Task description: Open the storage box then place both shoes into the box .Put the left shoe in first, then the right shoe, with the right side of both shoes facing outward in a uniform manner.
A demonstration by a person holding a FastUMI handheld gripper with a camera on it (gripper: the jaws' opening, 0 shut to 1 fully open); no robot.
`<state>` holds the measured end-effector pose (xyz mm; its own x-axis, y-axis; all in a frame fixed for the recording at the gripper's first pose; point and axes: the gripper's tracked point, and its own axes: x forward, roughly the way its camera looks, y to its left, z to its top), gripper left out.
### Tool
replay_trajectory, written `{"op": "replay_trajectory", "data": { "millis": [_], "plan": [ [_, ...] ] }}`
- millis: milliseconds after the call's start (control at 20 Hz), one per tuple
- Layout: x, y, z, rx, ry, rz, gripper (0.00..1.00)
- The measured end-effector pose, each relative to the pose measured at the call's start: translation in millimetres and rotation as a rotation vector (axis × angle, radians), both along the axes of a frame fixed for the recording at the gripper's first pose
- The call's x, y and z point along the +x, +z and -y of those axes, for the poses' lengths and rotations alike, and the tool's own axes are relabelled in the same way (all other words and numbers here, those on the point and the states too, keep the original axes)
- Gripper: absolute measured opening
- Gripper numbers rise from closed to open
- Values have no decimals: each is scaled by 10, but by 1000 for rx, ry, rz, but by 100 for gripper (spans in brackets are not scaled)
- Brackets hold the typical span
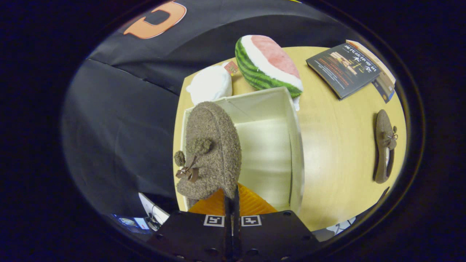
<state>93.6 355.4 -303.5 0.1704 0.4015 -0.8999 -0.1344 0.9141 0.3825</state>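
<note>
Orange fingers [218, 205] of my gripper [232, 202] pinch the fuzzy brown shoe [211, 149] by its edge, hanging it over the near left wall of the open storage box [296, 145]. The second shoe [385, 145] lies on the table [335, 153], well apart. My worry: the thin grip slips, or the shoe catches the wall and lands facing wrong.

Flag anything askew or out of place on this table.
Nothing is spilled or damaged. The second fuzzy brown shoe lies on its side on the round wooden table, apart from the open white storage box. The claw is shut on the first fuzzy brown shoe, hanging over the box.
</note>
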Motion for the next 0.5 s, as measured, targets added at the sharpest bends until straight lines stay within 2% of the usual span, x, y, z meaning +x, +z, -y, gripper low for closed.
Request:
{"op": "replay_trajectory", "data": {
  "millis": [350, 400, 500],
  "plan": [
    [110, -641, -245, -120, -61, -30, 2],
    [128, -669, -265, -130, -70, -38, 5],
    [145, -811, -309, -160, -55, -39, 5]
  ]
}}
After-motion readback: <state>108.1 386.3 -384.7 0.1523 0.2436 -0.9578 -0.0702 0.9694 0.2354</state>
